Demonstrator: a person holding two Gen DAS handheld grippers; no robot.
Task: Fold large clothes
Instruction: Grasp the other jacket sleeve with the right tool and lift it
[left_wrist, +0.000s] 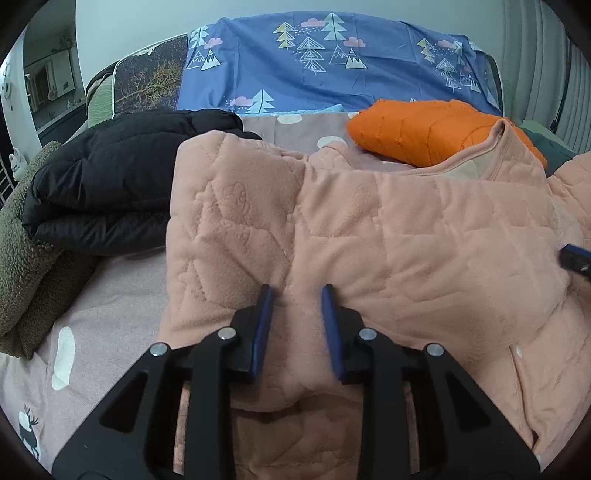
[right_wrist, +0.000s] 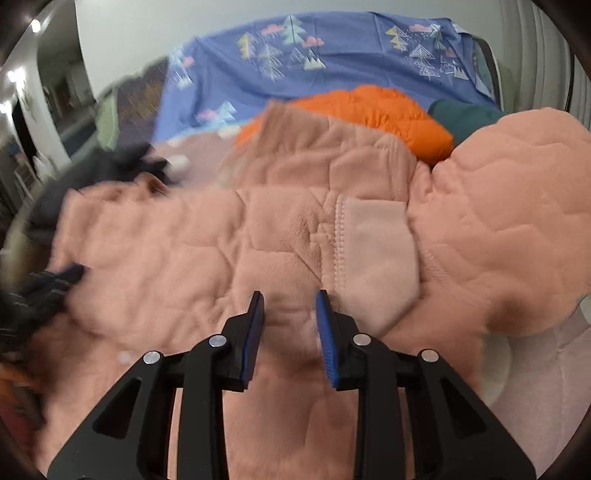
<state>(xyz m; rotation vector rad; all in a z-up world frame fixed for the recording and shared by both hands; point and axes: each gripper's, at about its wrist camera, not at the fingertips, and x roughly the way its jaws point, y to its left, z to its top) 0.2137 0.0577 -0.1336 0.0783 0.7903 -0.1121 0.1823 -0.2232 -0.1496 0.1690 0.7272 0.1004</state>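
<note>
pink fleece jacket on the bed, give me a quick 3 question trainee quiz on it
1. True or false: the left tool is clamped on the pink fleece jacket.
2. Which folded garment lies left of the jacket in the left wrist view: A orange, B black, C teal?
3. Fill in: the right tool hovers beside the jacket's pale ____.

Key: 1 false, fabric sits between parted pads. 2 B, the black jacket. 3 cuff.

We see bare pink bedsheet (left_wrist: 110, 295) open at the lower left beside the pink fleece garment (left_wrist: 406, 240). A black jacket (left_wrist: 122, 177) and olive fleece (left_wrist: 26, 240) block the left edge; an orange jacket (left_wrist: 424, 129) closes the far side.
</note>
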